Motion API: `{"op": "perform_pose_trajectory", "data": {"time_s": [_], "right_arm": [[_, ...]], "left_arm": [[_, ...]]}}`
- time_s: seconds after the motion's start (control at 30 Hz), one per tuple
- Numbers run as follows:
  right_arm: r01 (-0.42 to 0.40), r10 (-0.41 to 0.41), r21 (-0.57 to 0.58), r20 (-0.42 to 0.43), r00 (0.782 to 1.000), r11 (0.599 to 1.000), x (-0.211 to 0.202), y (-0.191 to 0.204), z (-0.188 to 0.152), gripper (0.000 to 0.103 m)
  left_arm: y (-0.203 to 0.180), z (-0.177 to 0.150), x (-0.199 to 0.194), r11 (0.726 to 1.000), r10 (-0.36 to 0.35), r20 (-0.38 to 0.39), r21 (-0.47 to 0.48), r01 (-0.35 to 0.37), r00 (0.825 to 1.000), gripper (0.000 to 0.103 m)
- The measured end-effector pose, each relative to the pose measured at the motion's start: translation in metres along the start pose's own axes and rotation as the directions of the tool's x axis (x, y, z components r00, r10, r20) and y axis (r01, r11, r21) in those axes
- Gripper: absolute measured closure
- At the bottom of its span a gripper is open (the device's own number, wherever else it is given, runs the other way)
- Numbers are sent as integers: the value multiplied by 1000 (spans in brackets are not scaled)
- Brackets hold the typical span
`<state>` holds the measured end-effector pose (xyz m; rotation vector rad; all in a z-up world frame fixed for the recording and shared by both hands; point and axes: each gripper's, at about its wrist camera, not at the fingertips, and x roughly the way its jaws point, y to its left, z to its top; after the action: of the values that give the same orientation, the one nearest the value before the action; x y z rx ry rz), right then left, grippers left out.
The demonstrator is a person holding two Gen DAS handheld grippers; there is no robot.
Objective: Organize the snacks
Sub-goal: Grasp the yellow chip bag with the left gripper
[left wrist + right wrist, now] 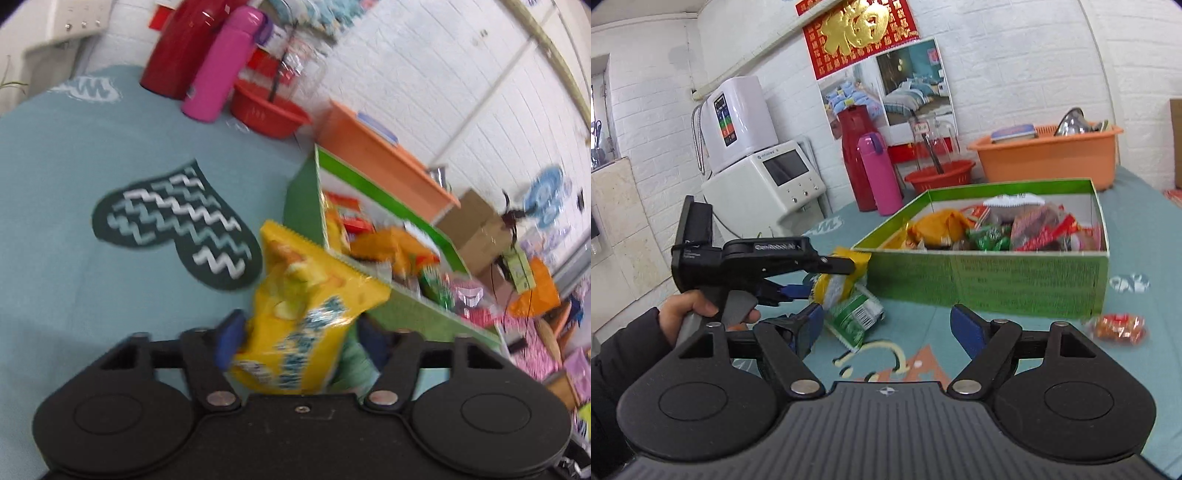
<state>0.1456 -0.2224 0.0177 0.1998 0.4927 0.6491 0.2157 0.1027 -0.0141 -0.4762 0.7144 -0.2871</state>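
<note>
Left gripper (299,339) is clamped on a yellow snack packet (310,317), its blue pads (229,341) pressing the packet's sides; the packet's serrated top edge leans toward the near corner of the green snack box (990,277). From the right wrist view, the person's hand (698,310) squeezes the trigger of that tool just left of the box. Right gripper (890,334) stands wide with nothing between its fingers, in front of the box. A green-and-white snack packet (855,319) lies on the teal tablecloth (74,184) just left of the box's front wall. A small red-orange wrapped snack (1119,326) rests near the box's front right corner. Inside the box is a heap of mixed wrappers. Behind the box stand a pink bottle (879,173), a red thermos (855,155), a red basin (940,175) and an orange tub (1049,155).
</note>
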Motion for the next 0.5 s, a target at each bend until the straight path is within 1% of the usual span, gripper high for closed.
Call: {"op": "perform_pose_trajectory", "data": {"time_s": [0.07,0.13,0.23,0.27,0.33,0.37,0.4,0.5], "right_arm": [[-8,8,3,-19,1000,1000,-2,3,-7,0],[-10,10,3,-35,999,1000,-5,4,-14,0],[-11,12,16,-56,998,1000,-10,4,-25,0],[-12,13,20,-63,998,1000,-12,4,-28,0],[-12,14,22,-74,997,1000,-15,3,-33,0],[-10,12,24,-78,997,1000,-15,2,-35,0],[-7,10,30,-84,996,1000,-15,1,-38,0],[-3,10,60,-103,995,998,-8,-3,-42,0]], "left_arm": [[-8,-15,-3,999,-53,-40,-3,53,998,43],[-21,-31,-7,995,-100,-68,18,101,993,44],[-40,-58,-12,981,-187,-112,32,192,976,44],[-44,-65,-15,977,-208,-122,29,213,970,39],[-47,-74,-21,971,-237,-127,9,240,963,26],[-45,-76,-25,970,-243,-119,-11,243,963,7],[-42,-78,-29,971,-241,-106,-26,240,965,0],[-34,-78,-39,974,-226,-73,-47,223,971,0]]}}
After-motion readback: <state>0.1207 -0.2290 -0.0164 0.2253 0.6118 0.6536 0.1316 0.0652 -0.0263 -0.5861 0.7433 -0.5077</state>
